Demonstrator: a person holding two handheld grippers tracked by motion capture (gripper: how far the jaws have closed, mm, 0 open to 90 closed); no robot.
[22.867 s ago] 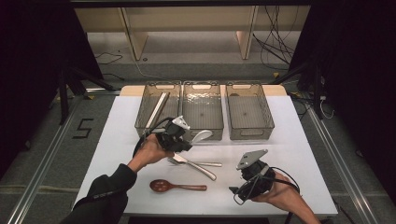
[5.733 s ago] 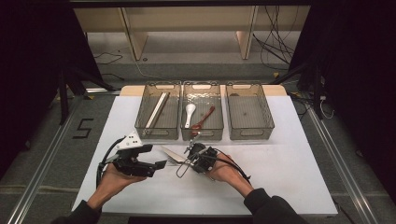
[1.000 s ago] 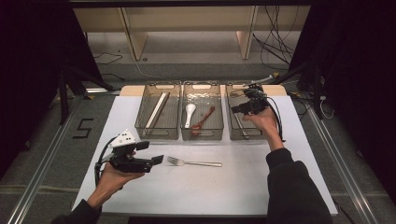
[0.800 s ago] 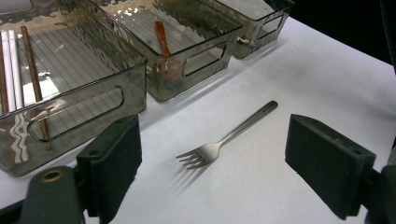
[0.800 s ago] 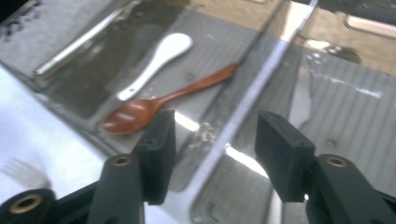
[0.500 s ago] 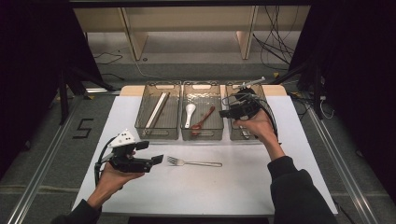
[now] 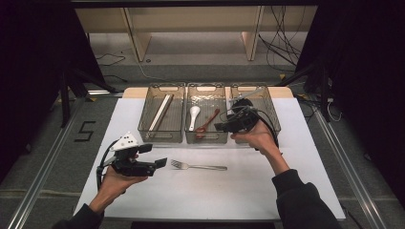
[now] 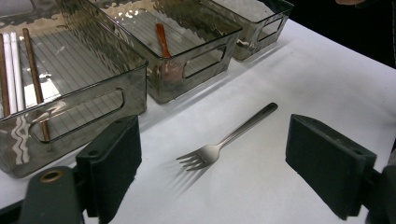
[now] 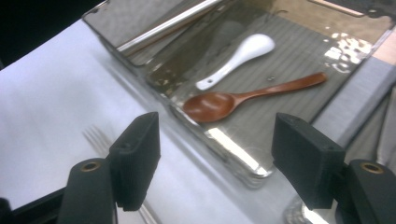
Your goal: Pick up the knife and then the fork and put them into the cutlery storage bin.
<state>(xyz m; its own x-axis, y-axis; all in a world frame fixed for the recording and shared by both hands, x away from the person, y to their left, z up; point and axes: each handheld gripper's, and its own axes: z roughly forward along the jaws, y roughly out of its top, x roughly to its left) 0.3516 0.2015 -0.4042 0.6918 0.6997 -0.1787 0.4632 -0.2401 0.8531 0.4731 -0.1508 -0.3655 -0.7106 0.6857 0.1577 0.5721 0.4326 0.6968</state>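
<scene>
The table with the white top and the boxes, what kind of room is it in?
Probably a lab or test workshop, not a kitchen. The white table stands between dark curtains, loose cables lie on the floor behind it, and a number five is marked on the floor.

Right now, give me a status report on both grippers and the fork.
Left gripper open, aimed at fork. Right gripper open, empty, jaws just opening, by the middle bin. Fork flat on table, nothing in the way.

High view overlooks; gripper views closely share fork [image 8: 219,144].
</scene>
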